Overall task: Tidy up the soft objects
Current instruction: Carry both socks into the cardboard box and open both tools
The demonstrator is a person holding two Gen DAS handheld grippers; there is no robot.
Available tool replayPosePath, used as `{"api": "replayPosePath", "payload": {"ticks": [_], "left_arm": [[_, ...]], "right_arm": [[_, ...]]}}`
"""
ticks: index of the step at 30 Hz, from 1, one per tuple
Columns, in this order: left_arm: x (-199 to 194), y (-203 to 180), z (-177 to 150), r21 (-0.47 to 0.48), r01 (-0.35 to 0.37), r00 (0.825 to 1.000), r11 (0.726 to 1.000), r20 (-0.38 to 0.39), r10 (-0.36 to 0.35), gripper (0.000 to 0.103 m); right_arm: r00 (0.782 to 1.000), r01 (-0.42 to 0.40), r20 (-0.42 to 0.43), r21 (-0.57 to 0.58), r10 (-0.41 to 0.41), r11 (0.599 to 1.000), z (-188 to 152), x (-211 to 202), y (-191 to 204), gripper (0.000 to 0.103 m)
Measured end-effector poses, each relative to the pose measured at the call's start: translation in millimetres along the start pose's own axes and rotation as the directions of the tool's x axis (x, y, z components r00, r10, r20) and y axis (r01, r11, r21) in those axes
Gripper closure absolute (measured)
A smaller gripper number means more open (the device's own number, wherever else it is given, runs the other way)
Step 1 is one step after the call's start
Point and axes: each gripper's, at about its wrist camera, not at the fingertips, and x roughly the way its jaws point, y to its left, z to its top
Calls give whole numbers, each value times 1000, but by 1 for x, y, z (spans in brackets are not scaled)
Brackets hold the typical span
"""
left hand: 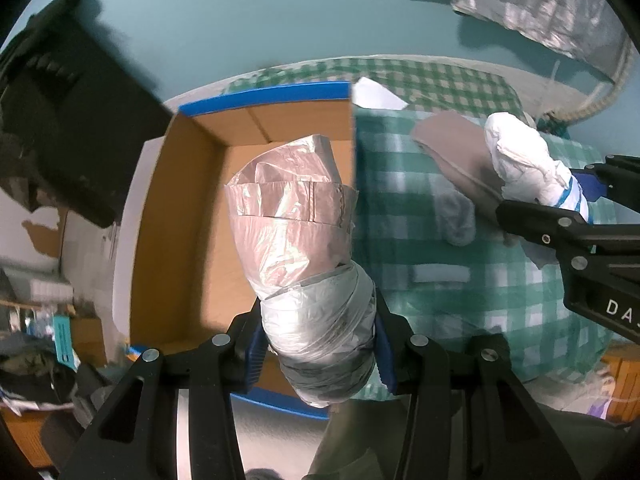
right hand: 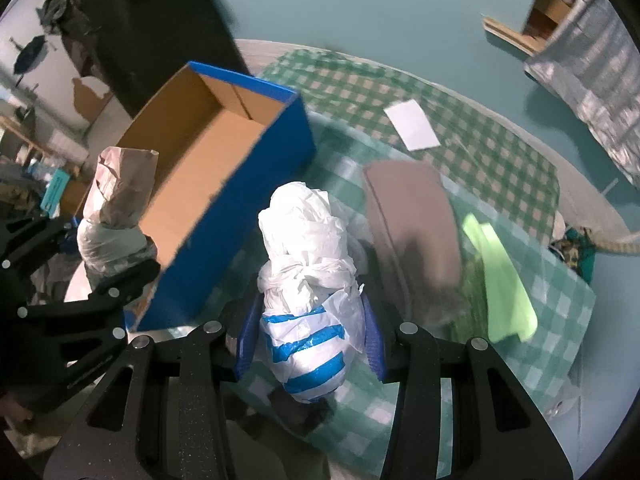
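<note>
- Teal floor (left hand: 240,12) all around, with a green-and-white checked cloth (right hand: 480,148) spread over a low rounded surface.
- Open cardboard box (right hand: 208,148) with blue outer walls sits at the cloth's left edge; what shows of its inside looks bare brown.
- Left gripper (left hand: 320,344) is pinching a pinkish-and-grey plastic-wrapped bundle (left hand: 296,216) between its blue pads, hanging right over the open box.
- Right gripper (right hand: 308,340) is clamped on a white bundle with blue stripes (right hand: 308,280), held above the cloth just right of the box's blue wall.
- So both soft bundles are up in the claws, neither resting on anything as far as I can see.
- Other stuff on the cloth: a taupe folded piece (right hand: 412,208), a lime-green cloth (right hand: 504,276) beside it, and a white sheet of paper (right hand: 412,124) further back.
- From the left camera the pink bundle blocks a good chunk of the box floor, and the right claw cuts across the taupe piece.
- Silvery quilted thing (right hand: 592,60) and a rope (left hand: 600,100) off at the far right, both cut off by the lens edge.
- Big dark shape (left hand: 60,120) at the upper left is blurry, can't make out what it is.
- Clutter at the far left edge is too smeared to name.
</note>
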Motion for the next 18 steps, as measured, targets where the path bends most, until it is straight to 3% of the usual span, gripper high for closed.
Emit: {"api": "replayPosePath", "payload": {"ticks": [18], "left_arm": [[25, 83, -9, -170, -101, 994, 980, -59, 92, 57]], "right_arm": [[997, -78, -25, -162, 75, 984, 70, 35, 83, 58]]}}
